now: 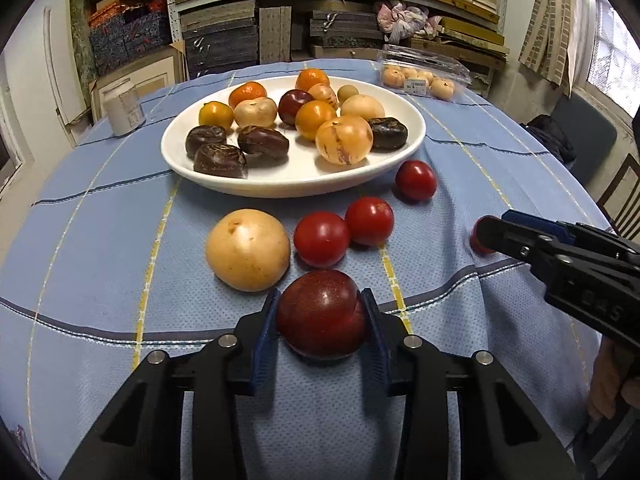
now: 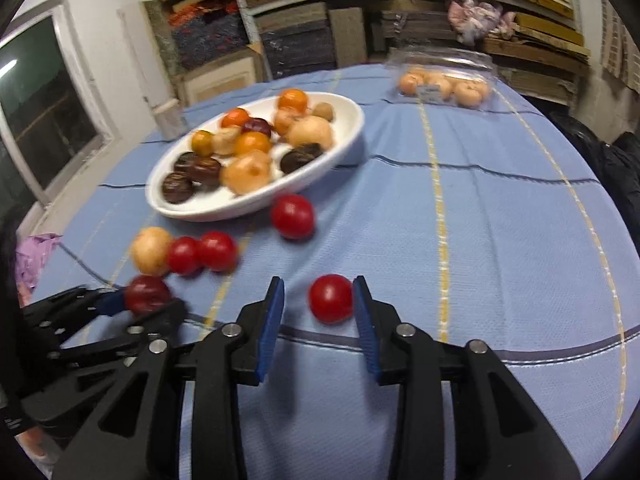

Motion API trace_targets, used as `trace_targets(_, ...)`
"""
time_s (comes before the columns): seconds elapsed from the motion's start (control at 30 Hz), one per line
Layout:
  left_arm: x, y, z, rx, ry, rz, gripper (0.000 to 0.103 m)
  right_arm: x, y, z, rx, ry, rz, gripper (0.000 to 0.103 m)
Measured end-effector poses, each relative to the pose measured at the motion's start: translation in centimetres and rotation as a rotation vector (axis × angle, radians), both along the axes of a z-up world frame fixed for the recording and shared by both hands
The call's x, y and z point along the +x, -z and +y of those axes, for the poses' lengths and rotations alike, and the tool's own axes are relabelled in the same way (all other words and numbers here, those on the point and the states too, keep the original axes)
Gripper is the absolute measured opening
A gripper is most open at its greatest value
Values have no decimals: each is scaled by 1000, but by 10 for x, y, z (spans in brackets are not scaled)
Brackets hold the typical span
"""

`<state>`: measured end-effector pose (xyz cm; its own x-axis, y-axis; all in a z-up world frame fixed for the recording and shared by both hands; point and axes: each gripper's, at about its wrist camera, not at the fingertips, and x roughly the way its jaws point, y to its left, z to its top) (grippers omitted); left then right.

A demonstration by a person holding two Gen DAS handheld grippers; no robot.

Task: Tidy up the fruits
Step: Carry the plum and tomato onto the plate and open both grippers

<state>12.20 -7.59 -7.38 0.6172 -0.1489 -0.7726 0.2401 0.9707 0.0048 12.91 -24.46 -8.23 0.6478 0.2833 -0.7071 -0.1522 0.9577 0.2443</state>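
Observation:
My left gripper (image 1: 320, 295) is shut on a dark red plum (image 1: 322, 316) that rests on the blue cloth at the near edge; both blue pads press its sides. Beyond it lie a tan round fruit (image 1: 248, 250) and three red tomatoes (image 1: 321, 239). A white plate (image 1: 296, 184) further back holds oranges, tan fruits, dark fruits and a plum. My right gripper (image 2: 319, 282) stands open around another small red tomato (image 2: 331, 299) on the cloth. That tomato touches the right pad, with a gap to the left pad.
A clear plastic box of pale fruits (image 1: 424, 76) sits at the table's far right. A white can (image 1: 124, 106) stands at the far left. Shelves of boxes fill the back wall. A chair (image 1: 624, 200) stands to the right of the table.

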Motion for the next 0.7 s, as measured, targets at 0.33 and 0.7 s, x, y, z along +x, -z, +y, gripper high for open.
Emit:
trace_targets(0.33, -4, -7, 4, -25, -2, -24, 40, 3, 5, 6, 12, -43, 0, 25)
trace_targets(0.7, 43, -91, 35, -56, -51, -156, 40, 17, -93, -11, 126, -32, -202, 25)
